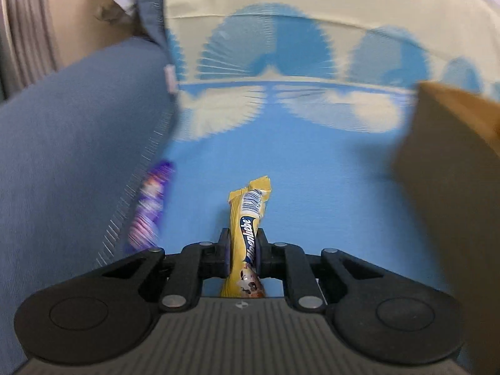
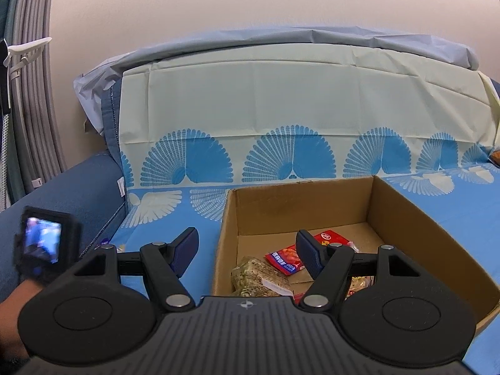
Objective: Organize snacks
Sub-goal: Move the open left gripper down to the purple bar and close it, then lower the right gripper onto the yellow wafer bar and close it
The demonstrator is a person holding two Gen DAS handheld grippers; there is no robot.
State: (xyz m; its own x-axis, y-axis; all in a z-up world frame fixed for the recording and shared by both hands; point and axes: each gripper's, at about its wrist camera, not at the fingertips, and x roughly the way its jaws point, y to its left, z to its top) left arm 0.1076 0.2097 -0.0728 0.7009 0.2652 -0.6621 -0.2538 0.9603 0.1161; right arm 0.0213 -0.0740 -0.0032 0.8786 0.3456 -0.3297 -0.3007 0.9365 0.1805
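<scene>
Two grippers show, one per wrist view. The left gripper (image 1: 243, 251) has its fingers (image 1: 225, 251) clenched on a yellow snack bar (image 1: 248, 218), pinching it about midway so the barcoded end sticks up and away from the camera. Behind it lies a blue cloth with white fan prints (image 1: 312, 172), and the surroundings are smeared by blur. A purple wrapper (image 1: 150, 206) lies to the left, against the blue sofa arm (image 1: 78, 156); the brown wall of a cardboard box (image 1: 447, 187) rises at the right.

The right gripper (image 2: 248, 251) hangs with its fingers (image 2: 307, 254) spread wide and nothing between them, over the near left corner of the cardboard box (image 2: 406, 218). Inside the box lie a red packet (image 2: 282, 257) and a greenish cracker pack (image 2: 259, 276), with more packets partly hidden behind the right finger. At the far left, a hand (image 2: 18, 297) and a small blurred screen (image 2: 42, 240) are in view.
</scene>
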